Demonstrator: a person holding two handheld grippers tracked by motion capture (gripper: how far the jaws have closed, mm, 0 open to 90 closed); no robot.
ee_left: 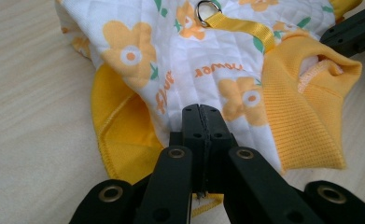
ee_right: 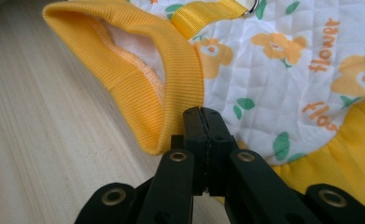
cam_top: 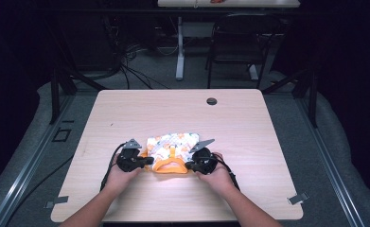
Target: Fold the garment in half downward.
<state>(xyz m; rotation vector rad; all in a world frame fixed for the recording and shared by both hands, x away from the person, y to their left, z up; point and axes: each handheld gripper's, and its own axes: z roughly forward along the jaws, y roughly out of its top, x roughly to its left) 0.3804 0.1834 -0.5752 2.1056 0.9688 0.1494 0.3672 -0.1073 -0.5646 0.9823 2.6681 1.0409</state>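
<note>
The left gripper and the right gripper each have their jaws pressed together on an edge of the small garment, one at each side, probably to hold it flat on the table. It lies between them: white quilted cloth, orange flowers, yellow ribbed collar.

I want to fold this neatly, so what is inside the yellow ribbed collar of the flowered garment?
The ribbed collar of the flowered garment gapes open, showing pale lining with orange stitching along the inner seam. Deeper inside is hidden by the fabric. Both grippers, left and right, pinch the garment's edge.
</note>
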